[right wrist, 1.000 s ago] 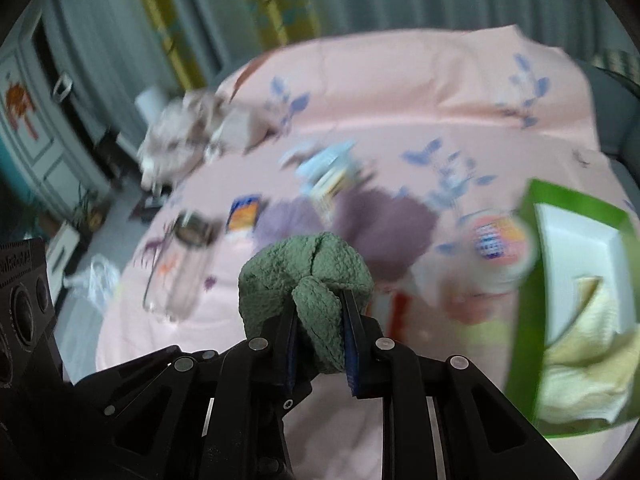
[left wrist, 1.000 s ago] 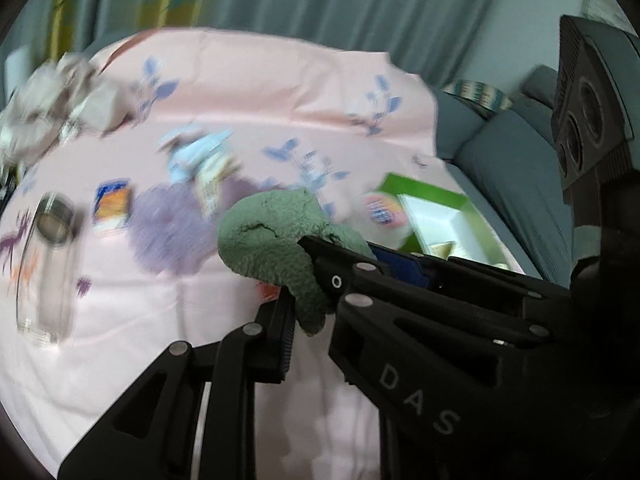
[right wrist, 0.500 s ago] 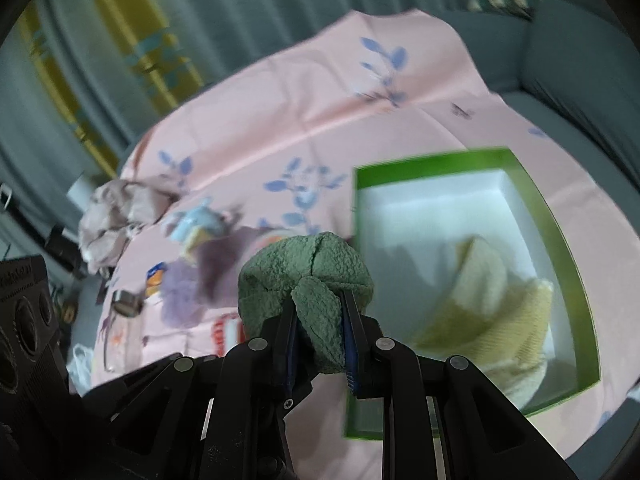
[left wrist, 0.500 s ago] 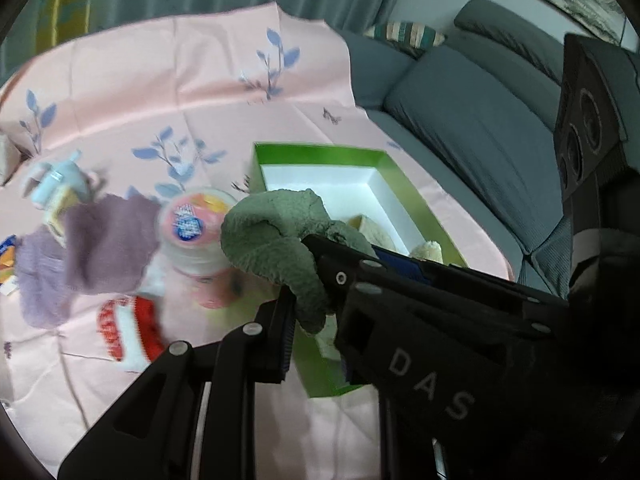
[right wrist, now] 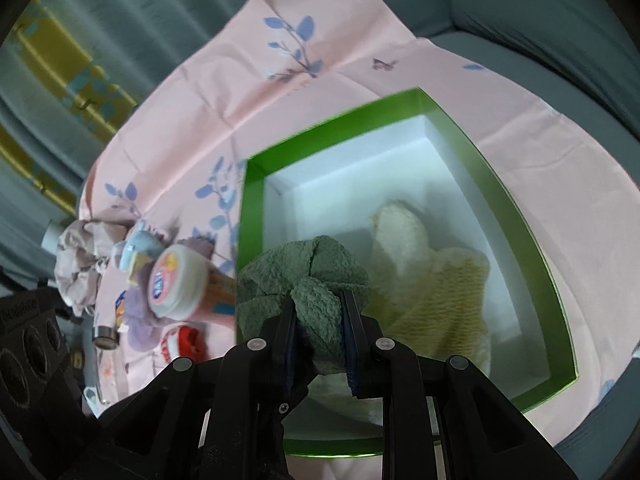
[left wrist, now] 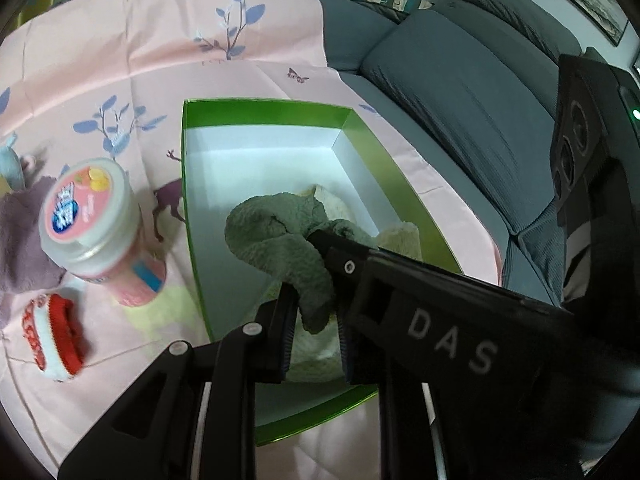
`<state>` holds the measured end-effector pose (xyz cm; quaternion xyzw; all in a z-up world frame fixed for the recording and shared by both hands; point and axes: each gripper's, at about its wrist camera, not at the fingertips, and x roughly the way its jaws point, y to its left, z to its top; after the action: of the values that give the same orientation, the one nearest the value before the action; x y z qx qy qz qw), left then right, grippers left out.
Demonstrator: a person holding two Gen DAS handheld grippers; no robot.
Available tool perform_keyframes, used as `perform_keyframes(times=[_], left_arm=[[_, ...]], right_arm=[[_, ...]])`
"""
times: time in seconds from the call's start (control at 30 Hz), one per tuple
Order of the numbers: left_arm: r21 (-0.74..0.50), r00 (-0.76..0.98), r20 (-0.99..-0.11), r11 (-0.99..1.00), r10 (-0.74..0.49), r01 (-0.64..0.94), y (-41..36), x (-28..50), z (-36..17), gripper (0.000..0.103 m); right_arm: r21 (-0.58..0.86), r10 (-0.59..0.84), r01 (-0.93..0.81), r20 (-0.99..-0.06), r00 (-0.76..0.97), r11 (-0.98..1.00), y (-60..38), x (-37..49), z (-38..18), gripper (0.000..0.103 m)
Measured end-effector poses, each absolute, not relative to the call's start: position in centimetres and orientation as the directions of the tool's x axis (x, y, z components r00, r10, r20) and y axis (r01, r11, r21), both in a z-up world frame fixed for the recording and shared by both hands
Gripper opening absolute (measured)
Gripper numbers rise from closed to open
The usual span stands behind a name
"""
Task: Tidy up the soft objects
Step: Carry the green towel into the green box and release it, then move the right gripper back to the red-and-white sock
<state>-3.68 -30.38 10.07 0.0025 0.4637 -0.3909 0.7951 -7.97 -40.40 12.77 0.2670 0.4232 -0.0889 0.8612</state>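
Note:
A green fluffy cloth (left wrist: pixel 288 240) hangs between both grippers, above the green-rimmed white box (left wrist: pixel 264 114). My left gripper (left wrist: pixel 314 320) is shut on one end of it. My right gripper (right wrist: pixel 320 332) is shut on the other end of the cloth (right wrist: pixel 300 276), bunched above the fingers. A yellow fluffy cloth (right wrist: pixel 436 280) lies inside the box (right wrist: pixel 332 126); a part of it shows in the left wrist view (left wrist: pixel 400 236). A purple cloth (left wrist: pixel 16 236) and a red and white sock (left wrist: pixel 56 340) lie on the pink sheet left of the box.
A pink-lidded plastic jar (left wrist: pixel 96 232) stands close to the box's left wall. A pale blue soft toy (right wrist: pixel 138 246) and a crumpled beige cloth (right wrist: pixel 76 268) lie further left. A grey sofa (left wrist: pixel 480 92) borders the sheet on the right.
Both grippers have carried the green cloth rightward from over the purple cloth and jar to above the box and lower toward it. Both stay shut on the cloth.

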Motion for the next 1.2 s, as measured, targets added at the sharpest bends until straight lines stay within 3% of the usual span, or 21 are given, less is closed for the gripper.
perform_keyframes(times=[0.27,0.37,0.43,0.57,0.63,0.8,0.97,1.2], left_arm=[[-0.364,0.272,-0.740,0.706,-0.615,0.607,-29.3,-4.0,10.5,0.023],[-0.373,0.295,-0.721,0.710,-0.627,0.597,-27.9,-4.5,11.2,0.031],[-0.396,0.302,-0.700,0.703,-0.647,0.590,-26.9,-4.8,11.5,0.046],[-0.425,0.298,-0.681,0.692,-0.669,0.584,-25.4,-5.7,12.3,0.053],[-0.426,0.319,-0.677,0.706,-0.664,0.566,-24.5,-6.0,12.8,0.070],[-0.443,0.410,-0.626,0.735,-0.663,0.514,-20.1,-7.0,14.4,0.084],[-0.417,0.492,-0.624,0.791,-0.607,0.447,-14.6,-7.5,14.5,0.091],[-0.345,0.597,-0.694,0.913,-0.403,0.216,-6.0,-6.7,12.1,0.092]], right_arm=[[0.365,0.045,0.399,-0.783,0.621,0.841,-40.6,-8.3,13.0,0.023],[0.372,0.045,0.391,-0.770,0.636,0.842,-40.2,-8.5,13.5,0.039],[0.376,0.035,0.390,-0.756,0.654,0.841,-40.0,-8.8,14.0,0.046],[0.369,0.003,0.393,-0.732,0.681,0.842,-39.4,-9.2,15.0,0.058],[0.378,0.010,0.371,-0.713,0.701,0.848,-38.9,-9.4,15.6,0.066],[0.368,-0.003,0.344,-0.679,0.734,0.864,-37.4,-9.7,17.0,0.076],[0.363,0.037,0.273,-0.658,0.752,0.891,-34.9,-9.1,17.8,0.082],[0.360,0.100,0.210,-0.677,0.729,0.909,-31.2,-7.9,17.8,0.082]])
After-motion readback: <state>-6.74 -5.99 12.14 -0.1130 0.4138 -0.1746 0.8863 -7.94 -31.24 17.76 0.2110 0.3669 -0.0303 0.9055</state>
